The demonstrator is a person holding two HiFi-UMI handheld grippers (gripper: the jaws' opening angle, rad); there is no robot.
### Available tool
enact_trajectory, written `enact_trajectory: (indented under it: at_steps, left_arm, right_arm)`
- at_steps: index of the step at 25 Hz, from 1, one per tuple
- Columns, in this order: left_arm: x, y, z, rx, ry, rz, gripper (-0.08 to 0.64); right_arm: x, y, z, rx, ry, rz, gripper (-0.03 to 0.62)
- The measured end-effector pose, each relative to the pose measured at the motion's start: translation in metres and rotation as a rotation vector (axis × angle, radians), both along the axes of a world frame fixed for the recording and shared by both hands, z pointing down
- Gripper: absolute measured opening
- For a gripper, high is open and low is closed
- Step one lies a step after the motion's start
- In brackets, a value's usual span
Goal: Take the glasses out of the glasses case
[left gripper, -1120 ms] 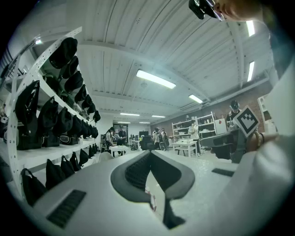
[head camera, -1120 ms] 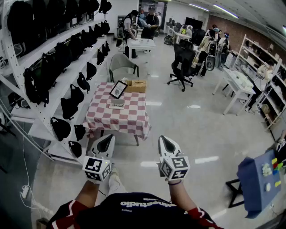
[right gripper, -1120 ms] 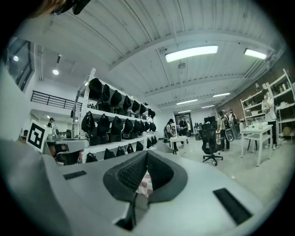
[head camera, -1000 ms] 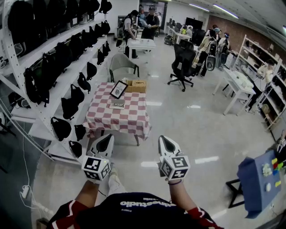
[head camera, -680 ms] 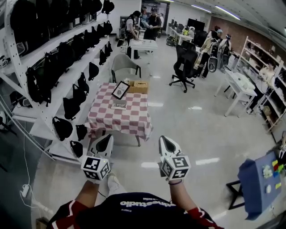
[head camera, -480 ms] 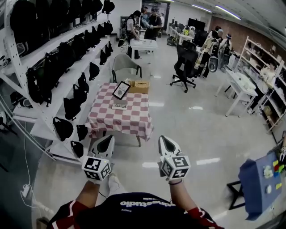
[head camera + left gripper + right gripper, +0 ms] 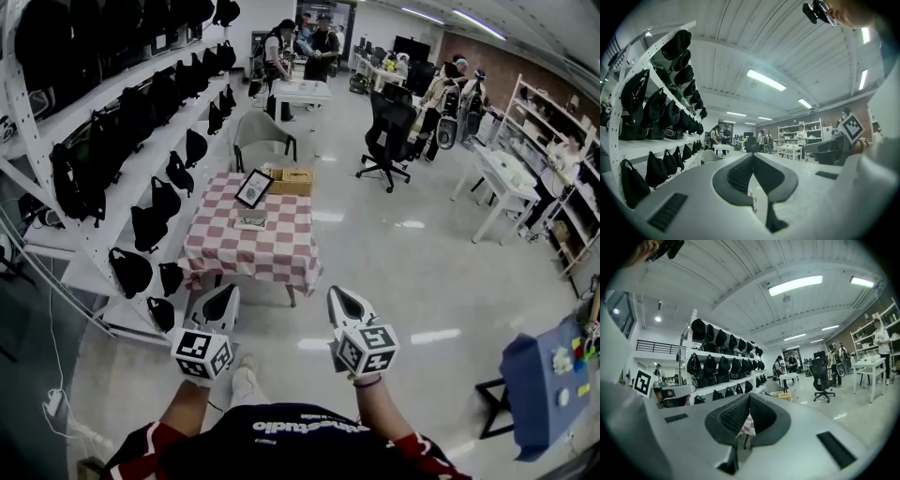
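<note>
L gripper (image 7: 223, 296) & R gripper (image 7: 339, 296) are held level over the floor, jaws shut tip to tip, nothing between. Ahead, well apart from both, is the checkered table (image 7: 246, 255). The glasses case (image 7: 249, 223) lies mid-table; open or closed, too small to tell. Behind it is a propped tablet (image 7: 251, 187), then a cardboard box (image 7: 289, 180) at the far edge, contents not visible.

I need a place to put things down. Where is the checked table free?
The near half of the red-and-white checked tablecloth, in front of the small grey case, is bare. The far end is crowded by a black-framed panel and a tan box.
</note>
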State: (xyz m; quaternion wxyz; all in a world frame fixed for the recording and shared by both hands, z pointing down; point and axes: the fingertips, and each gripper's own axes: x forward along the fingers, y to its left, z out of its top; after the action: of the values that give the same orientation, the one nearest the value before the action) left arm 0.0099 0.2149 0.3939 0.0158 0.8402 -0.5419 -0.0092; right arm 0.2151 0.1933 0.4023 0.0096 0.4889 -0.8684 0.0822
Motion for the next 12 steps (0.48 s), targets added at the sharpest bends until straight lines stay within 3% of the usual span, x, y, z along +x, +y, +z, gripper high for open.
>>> enact_trajectory:
  at_steps: [12]
  left_arm:
    - [-0.015,-0.026,0.003,-0.014,0.016,-0.022,0.005]
  right_arm:
    - [-0.018,-0.029,-0.005,-0.006,-0.009,-0.03,0.002]
